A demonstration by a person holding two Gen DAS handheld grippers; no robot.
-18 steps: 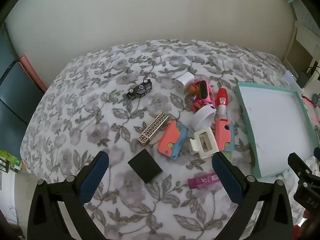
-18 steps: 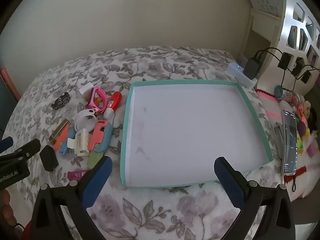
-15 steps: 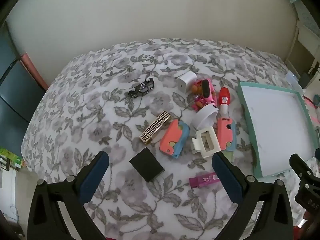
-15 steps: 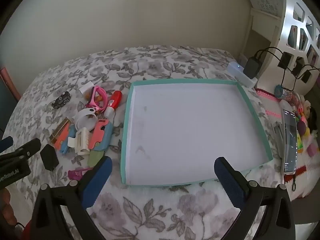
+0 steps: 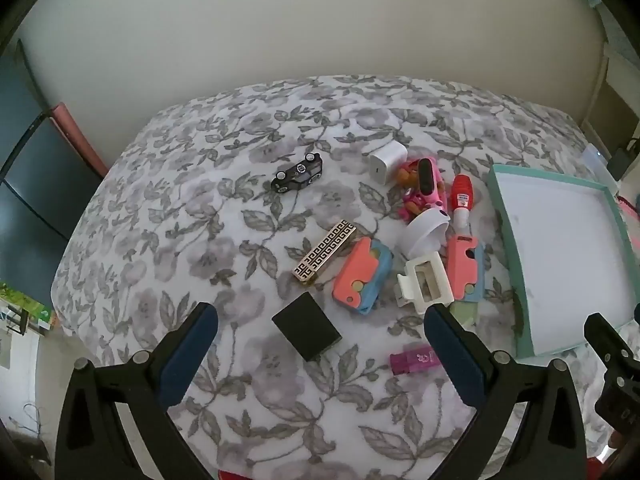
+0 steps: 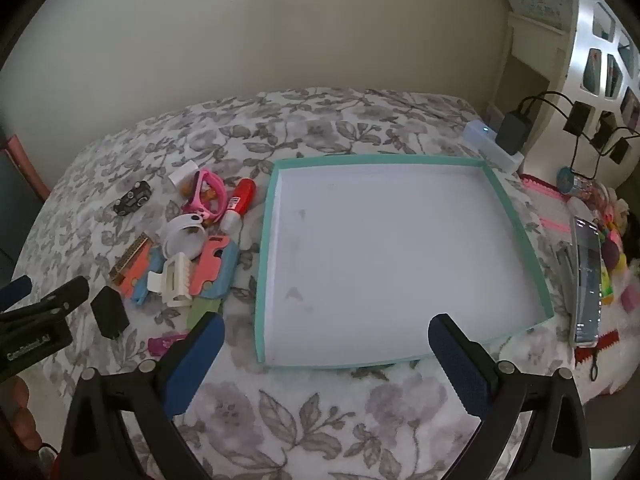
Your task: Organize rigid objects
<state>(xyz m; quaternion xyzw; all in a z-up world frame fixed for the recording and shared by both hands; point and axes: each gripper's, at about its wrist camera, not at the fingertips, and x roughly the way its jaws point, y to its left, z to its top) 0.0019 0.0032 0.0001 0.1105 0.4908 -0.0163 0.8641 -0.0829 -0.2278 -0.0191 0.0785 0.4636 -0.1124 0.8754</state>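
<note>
Several small rigid objects lie on a floral bedspread: a black toy car (image 5: 298, 178), a white charger cube (image 5: 387, 161), a gold patterned bar (image 5: 325, 255), a black square block (image 5: 307, 326), a white hair claw (image 5: 424, 283), a magenta stick (image 5: 414, 362). A teal-rimmed empty white tray (image 6: 267, 264) lies to their right; it also shows in the left wrist view (image 5: 505, 216). My left gripper (image 5: 320, 338) is open above the black block. My right gripper (image 6: 326, 350) is open at the tray's near edge.
A pink watch (image 5: 426, 184), a red-capped glue tube (image 5: 462, 200), a white ring (image 5: 426, 236) and two pink-and-blue cases (image 5: 362, 276) lie in the pile. A phone (image 6: 587, 284), toys and chargers crowd the right side beyond the tray. A wall stands behind the bed.
The left wrist view has shifted slightly, so the objects sit a little lower and nearer. The right gripper has hardly moved. Both stay open.
</note>
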